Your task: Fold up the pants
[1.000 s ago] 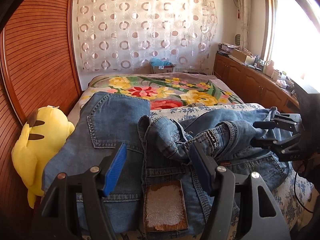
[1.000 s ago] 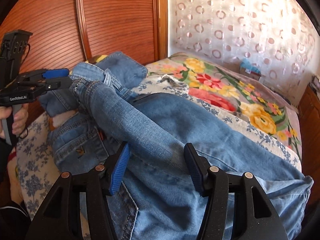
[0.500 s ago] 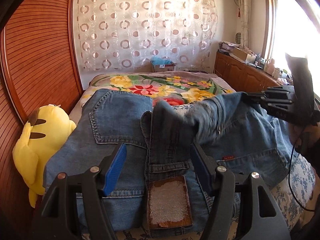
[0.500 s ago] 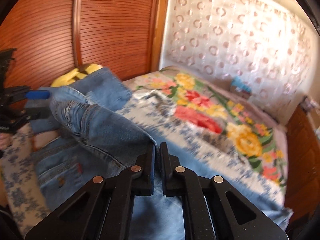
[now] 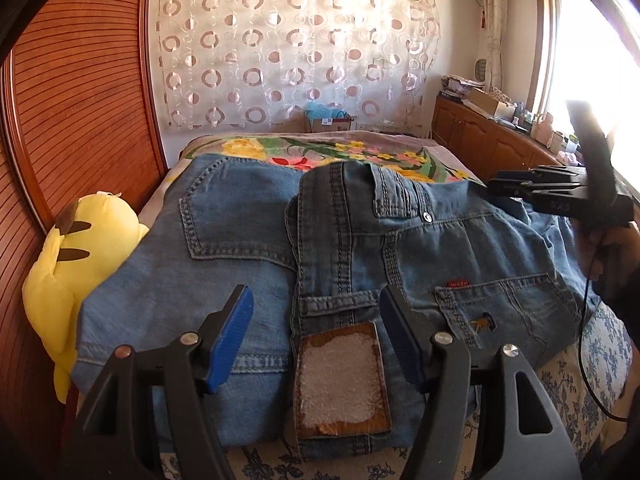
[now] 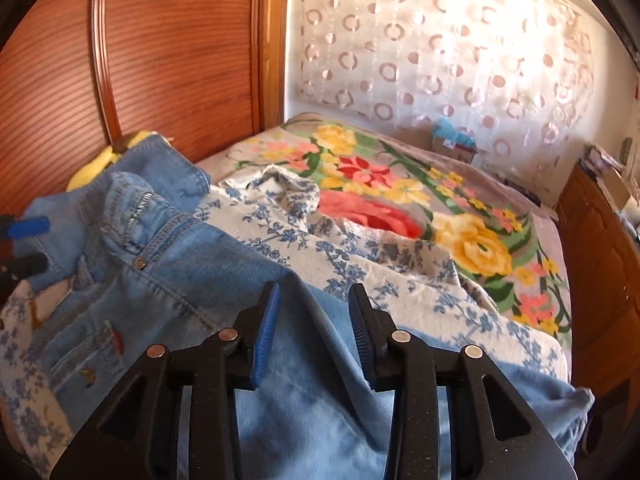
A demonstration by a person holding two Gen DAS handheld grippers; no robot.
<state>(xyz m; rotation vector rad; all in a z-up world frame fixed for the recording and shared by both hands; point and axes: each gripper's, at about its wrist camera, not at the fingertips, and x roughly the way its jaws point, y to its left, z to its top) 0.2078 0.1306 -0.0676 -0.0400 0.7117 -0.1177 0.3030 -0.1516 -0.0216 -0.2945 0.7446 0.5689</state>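
Your left gripper [image 5: 316,320] hangs above the waistband of the jeans [image 5: 248,248] with its blue-padded fingers [image 5: 230,336] spread wide and nothing pinched between them; the brown leather waist patch [image 5: 340,380] lies right below the gap. Your right gripper [image 6: 314,332] is at the right edge of the left wrist view, held in your hand [image 5: 600,256], at the far right corner of the denim. In its own view its jaws are opening, partly apart, over a pale blue stretch of trouser leg that runs under and between the fingers; the pads do not press on the cloth.

You have the jeans lying on the bed [image 6: 400,292], spread over a blue-flowered sheet [image 6: 288,236], back side up at the near end with two back pockets showing. One part is folded over the middle so that the fly button [image 5: 427,216] and the front waistband face up. Beyond them lies a bright flowered blanket [image 6: 472,248]. A yellow plush toy [image 5: 76,248] sits at the left side of the bed against the wooden panel [image 5: 80,100].
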